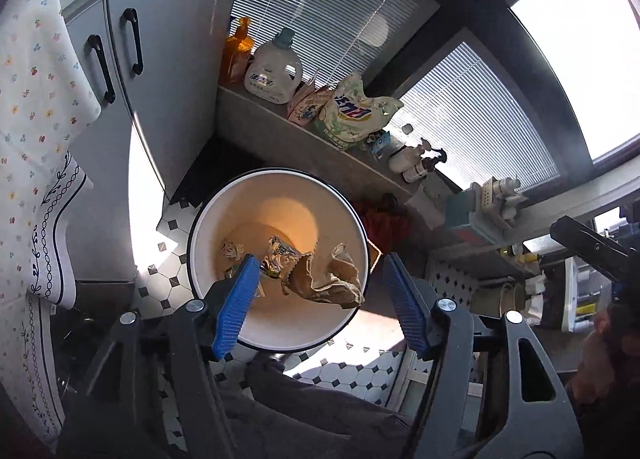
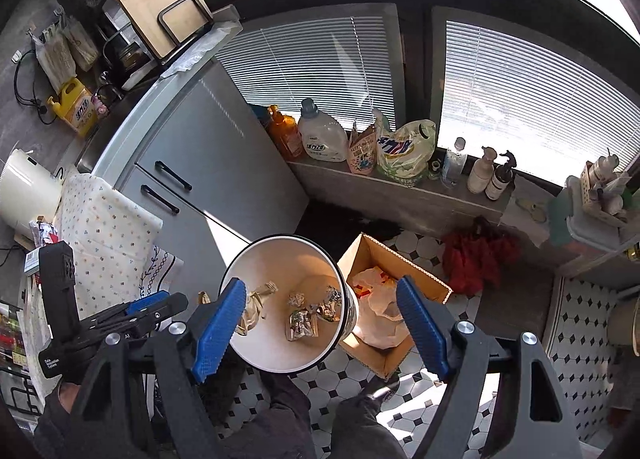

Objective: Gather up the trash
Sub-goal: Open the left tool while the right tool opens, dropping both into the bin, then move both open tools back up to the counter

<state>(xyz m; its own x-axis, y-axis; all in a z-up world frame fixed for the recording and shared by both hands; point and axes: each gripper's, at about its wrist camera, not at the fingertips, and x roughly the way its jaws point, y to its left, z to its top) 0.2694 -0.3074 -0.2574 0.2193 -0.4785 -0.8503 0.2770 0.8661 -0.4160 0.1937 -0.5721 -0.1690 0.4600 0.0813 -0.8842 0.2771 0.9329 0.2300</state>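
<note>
Left wrist view: bin (image 1: 276,335) sits at twelve o'clock below both grippers' spread, empty fingers (image 1: 236,301); brown paper (image 1: 328,279) falls in.

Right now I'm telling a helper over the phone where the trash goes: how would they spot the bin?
Find the grey cabinet with two black handles, below the window. On the tiled floor in front of it stands the bin: a round white bucket with a dark rim, holding crumpled wrappers. The cardboard box beside it is square and brown.
</note>
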